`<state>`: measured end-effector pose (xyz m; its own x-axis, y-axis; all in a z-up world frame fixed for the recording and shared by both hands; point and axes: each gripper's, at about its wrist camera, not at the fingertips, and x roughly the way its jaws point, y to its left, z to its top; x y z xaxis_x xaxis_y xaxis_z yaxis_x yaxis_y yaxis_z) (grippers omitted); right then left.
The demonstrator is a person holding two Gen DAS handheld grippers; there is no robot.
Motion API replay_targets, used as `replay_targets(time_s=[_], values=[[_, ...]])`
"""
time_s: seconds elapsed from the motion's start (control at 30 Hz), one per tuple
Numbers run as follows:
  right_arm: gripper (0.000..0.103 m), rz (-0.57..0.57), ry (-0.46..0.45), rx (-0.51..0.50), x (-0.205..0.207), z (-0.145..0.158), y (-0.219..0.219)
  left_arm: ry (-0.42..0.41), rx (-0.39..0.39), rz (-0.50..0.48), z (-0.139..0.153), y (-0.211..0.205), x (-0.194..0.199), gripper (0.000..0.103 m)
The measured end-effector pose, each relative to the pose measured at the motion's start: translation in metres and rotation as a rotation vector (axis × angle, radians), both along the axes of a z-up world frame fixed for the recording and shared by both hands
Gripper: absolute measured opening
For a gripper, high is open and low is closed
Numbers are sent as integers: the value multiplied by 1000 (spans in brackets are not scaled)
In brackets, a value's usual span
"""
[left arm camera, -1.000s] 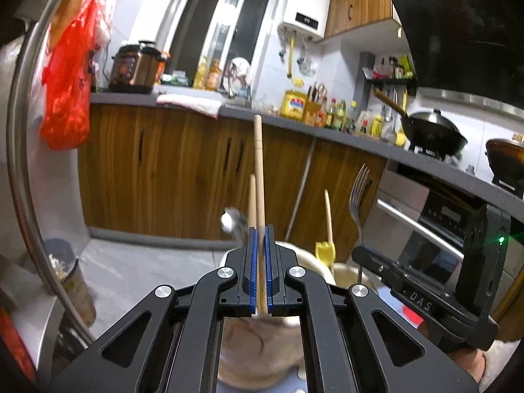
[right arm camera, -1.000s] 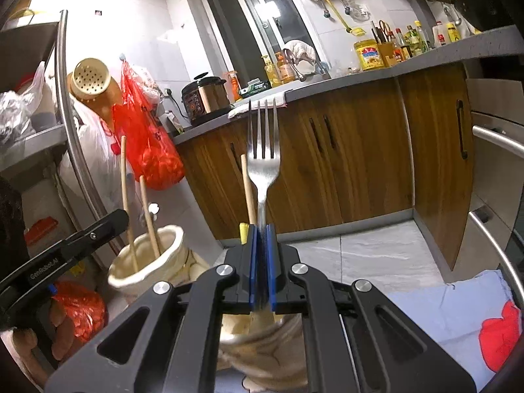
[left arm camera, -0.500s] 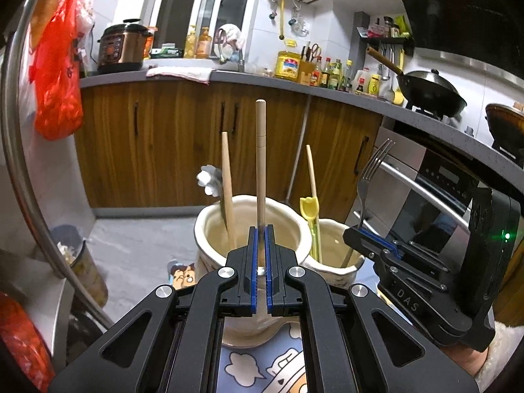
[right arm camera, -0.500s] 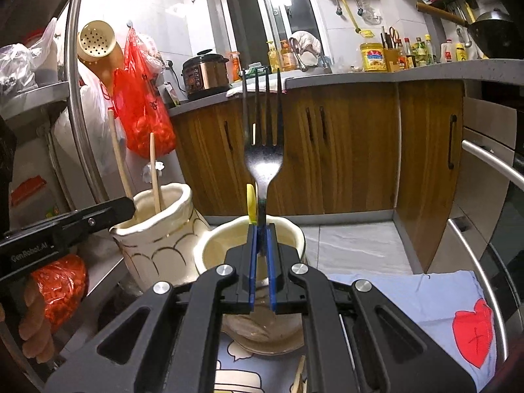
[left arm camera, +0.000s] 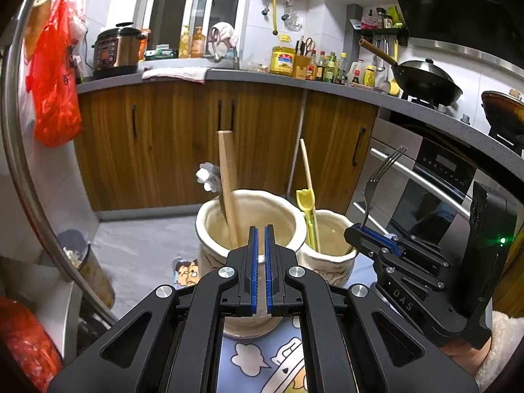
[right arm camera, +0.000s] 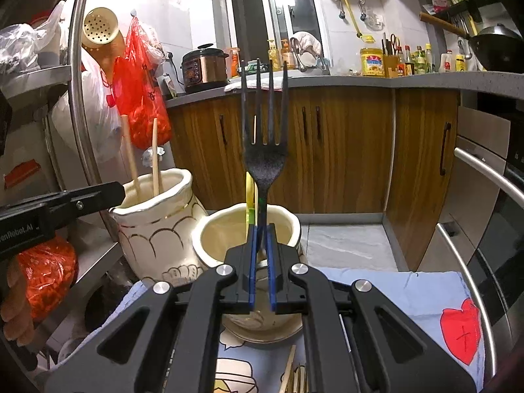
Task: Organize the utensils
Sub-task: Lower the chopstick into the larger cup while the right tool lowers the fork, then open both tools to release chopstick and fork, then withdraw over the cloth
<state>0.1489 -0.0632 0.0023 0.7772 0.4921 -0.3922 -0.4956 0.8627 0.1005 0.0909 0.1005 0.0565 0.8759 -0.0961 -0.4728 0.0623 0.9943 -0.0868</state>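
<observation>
My right gripper (right arm camera: pixel 261 234) is shut on the handle of a metal fork (right arm camera: pixel 265 150). The fork stands upright, tines up, over the shorter cream pot (right arm camera: pixel 198 245), which holds a yellow utensil (right arm camera: pixel 249 190). The left wrist view shows the same fork (left arm camera: pixel 376 180) in the right gripper (left arm camera: pixel 355 231) beside that pot (left arm camera: pixel 327 258). My left gripper (left arm camera: pixel 261 234) is shut at the near rim of the taller cream pot (left arm camera: pixel 204 219), with nothing seen between its pads. A wooden stick (left arm camera: pixel 227 190) leans in that pot just left of the fingertips. The right wrist view shows two sticks (right arm camera: pixel 131 157) in the tall pot (right arm camera: pixel 154 232), next to the left gripper (right arm camera: pixel 114 193).
Both pots stand on a blue cartoon-print cloth (right arm camera: pixel 393 288), with loose wooden sticks (right arm camera: pixel 291 370) on its near edge. A curved metal rack pole (left arm camera: pixel 19 163) and a red bag (left arm camera: pixel 55 98) are on the left. Wooden cabinets (left arm camera: pixel 163 150) stand behind, an oven (left arm camera: pixel 425 180) to the right.
The wooden stick that stood between my left pads now leans in the tall pot, clear of them. The fork has come over the shorter pot and both pots appear closer.
</observation>
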Motion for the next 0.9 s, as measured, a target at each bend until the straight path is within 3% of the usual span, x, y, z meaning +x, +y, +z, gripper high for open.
replay_targets(time_s=[0.77, 0.9], values=[[6, -7, 23, 7, 5, 3, -3, 5, -42, -32, 0, 4, 1, 6], [11, -6, 25, 12, 4, 6, -4, -6, -52, -40, 3, 6, -3, 32]])
